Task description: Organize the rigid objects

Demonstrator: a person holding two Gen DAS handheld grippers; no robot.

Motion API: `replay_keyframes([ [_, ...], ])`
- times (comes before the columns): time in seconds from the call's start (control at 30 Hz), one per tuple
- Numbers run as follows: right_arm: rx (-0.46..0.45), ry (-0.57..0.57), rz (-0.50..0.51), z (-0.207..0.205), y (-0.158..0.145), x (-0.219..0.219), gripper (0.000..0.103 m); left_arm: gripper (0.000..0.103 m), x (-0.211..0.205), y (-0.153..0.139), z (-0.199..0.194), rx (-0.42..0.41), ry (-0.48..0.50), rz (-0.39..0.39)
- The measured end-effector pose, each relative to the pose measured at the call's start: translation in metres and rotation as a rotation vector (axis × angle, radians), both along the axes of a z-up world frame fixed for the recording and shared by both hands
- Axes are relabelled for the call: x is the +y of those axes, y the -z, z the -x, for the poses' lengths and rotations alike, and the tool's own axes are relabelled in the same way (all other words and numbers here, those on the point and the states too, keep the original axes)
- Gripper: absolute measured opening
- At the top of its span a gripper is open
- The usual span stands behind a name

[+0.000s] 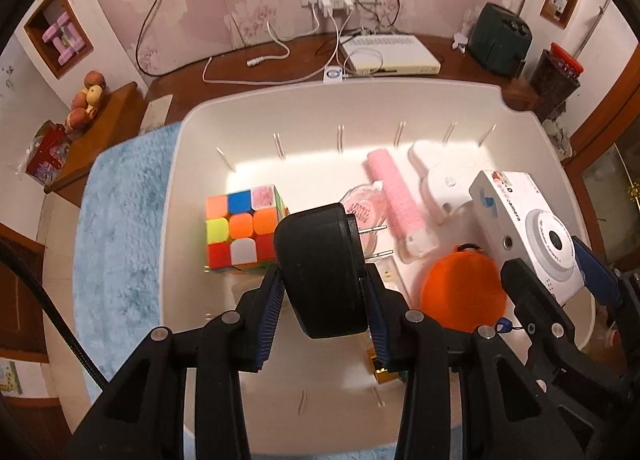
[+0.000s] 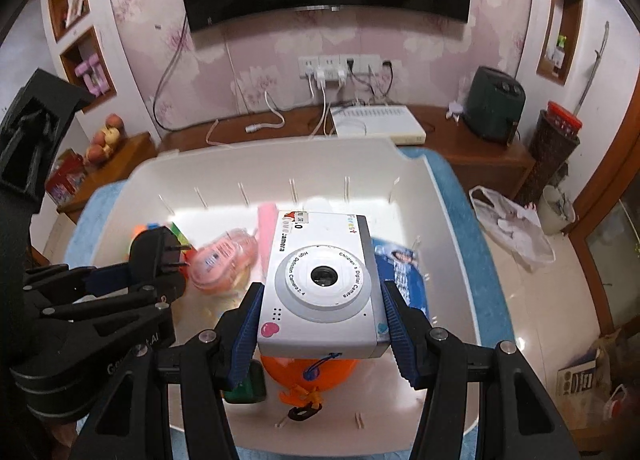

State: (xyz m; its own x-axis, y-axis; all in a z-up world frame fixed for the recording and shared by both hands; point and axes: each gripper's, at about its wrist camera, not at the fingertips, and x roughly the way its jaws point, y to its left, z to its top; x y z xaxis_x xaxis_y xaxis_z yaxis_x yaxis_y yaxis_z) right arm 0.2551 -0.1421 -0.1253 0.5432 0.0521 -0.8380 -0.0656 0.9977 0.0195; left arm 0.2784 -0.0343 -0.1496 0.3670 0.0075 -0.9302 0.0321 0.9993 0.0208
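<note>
Over the white bin [image 1: 180,180] that sits on a blue fuzzy mat [image 1: 124,220], you hold both grippers pointed steeply down. Your left gripper [image 1: 323,292] is clamped on a black plug adapter [image 1: 320,272], its blue pads pressing both sides and its metal prongs pointing toward the far wall of the bin. Your right gripper [image 2: 320,334] is closed on a white children's digital camera [image 2: 320,280], lens facing up, gripped at its two short ends. Inside the bin lie a colourful puzzle cube [image 1: 240,226] at the left, a pink roller [image 1: 394,196] near the middle, and an orange round pouch [image 1: 460,288] just beneath the camera. A blue packet [image 2: 400,272] lies at the bin's right side.
</note>
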Motion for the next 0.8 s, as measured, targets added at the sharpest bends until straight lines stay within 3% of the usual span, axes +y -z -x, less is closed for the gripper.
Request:
replay_keyframes([
  [0.17,0.007,-0.019,0.067,-0.002,0.007,0.009,0.058,0.043,0.002,0.016,-0.006,0.034,-0.007,-0.009],
  [0.37,0.047,-0.033,0.061,-0.004,0.014,0.010,0.061,0.044,0.007,0.023,-0.007,0.058,-0.008,-0.012],
  [0.47,0.025,-0.044,0.088,0.004,0.011,0.014,0.061,0.055,0.011,0.020,-0.002,0.050,-0.020,0.000],
  [0.6,-0.003,-0.087,0.099,0.016,0.004,0.022,0.066,0.076,0.018,0.011,0.007,0.023,-0.047,0.011],
  [0.8,-0.042,-0.130,0.099,0.039,-0.014,0.033,0.066,0.076,0.018,-0.006,0.026,-0.013,-0.052,0.012],
])
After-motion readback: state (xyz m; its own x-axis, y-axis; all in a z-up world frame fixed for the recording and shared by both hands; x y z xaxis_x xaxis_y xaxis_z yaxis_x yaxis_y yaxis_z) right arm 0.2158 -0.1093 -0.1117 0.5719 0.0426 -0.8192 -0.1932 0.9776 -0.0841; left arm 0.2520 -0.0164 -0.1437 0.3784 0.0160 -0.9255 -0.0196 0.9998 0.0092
